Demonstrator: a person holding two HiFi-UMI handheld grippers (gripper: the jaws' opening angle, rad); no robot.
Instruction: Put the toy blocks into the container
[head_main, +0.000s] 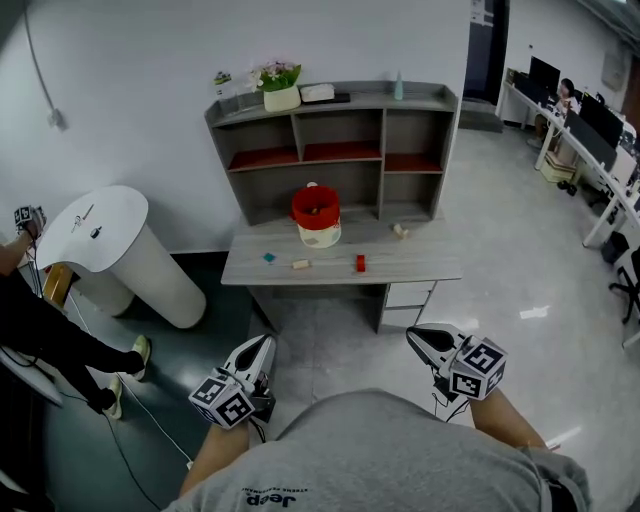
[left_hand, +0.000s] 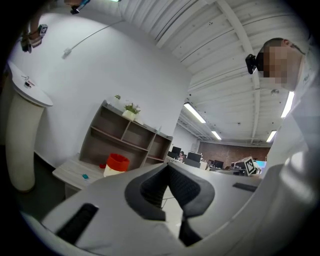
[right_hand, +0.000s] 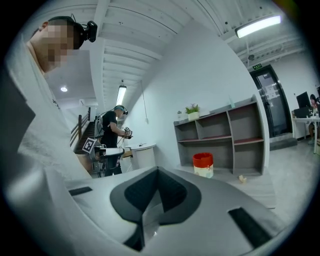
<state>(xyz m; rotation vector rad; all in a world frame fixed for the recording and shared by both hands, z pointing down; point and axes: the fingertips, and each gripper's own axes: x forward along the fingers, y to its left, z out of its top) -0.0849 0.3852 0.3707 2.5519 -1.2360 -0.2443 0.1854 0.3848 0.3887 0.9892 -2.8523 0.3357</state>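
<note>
The person is holding the left gripper and the right gripper well short of the red-rimmed cream plastic container. Both have their jaws closed on nothing. The toy blocks are lying in front of that container on the grey wooden desk. The small teal block sits to its front-left, nearer the left gripper. The red block sits to its front-right, nearer the right gripper.

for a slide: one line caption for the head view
Shut and empty, the left gripper and right gripper face a desk with a red container and toy blocks

Open-plan office, white desks with monitors, ceiling strip lights
</note>
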